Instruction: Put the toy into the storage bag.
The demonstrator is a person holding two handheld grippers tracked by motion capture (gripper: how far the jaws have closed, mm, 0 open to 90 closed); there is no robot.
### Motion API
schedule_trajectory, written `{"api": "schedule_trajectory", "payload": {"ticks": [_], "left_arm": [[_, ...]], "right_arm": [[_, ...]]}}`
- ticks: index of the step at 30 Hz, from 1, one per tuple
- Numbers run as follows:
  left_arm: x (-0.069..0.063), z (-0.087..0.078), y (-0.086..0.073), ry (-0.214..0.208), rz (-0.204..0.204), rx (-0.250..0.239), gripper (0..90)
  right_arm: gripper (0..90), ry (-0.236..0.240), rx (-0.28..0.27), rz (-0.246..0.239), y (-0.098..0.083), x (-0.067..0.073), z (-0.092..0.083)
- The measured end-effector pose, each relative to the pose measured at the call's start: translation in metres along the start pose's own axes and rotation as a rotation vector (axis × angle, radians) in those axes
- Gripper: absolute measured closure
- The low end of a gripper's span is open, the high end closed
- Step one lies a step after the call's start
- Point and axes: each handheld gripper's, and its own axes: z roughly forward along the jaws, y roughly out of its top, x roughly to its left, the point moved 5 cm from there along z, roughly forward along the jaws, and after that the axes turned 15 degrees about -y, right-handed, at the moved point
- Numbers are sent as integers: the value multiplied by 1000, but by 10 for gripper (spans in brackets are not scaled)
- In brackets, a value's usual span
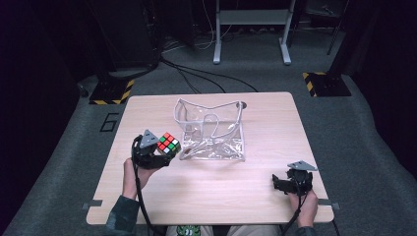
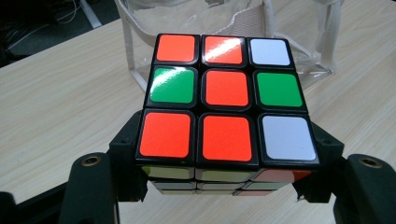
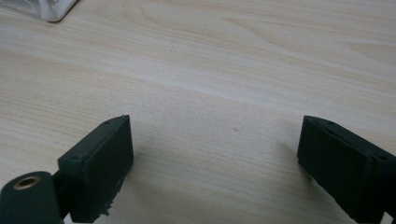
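A: The puzzle cube (image 1: 168,143) is clamped in the left gripper (image 1: 162,156), near the bench's left edge, beside the clear bag (image 1: 211,130).

B: Not inside yet. The right gripper (image 3: 215,154) rests empty, jaws wide.

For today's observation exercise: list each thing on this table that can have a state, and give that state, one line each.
Puzzle cube: scrambled, clamped between the left tongs' jaws, beside the pouch.
Clear pouch: open at the top, standing on the table, nothing seen inside.
Left tongs: shut on the cube.
Right tongs: open, nothing between the jaws, low over bare wood.
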Motion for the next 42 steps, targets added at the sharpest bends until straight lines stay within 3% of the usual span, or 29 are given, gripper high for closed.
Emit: {"api": "schedule_trajectory", "payload": {"ticks": [42], "left_arm": [[6, -2, 56, -36, 40, -23, 337]], "right_arm": [[99, 1, 0, 0, 0, 0, 0]]}}
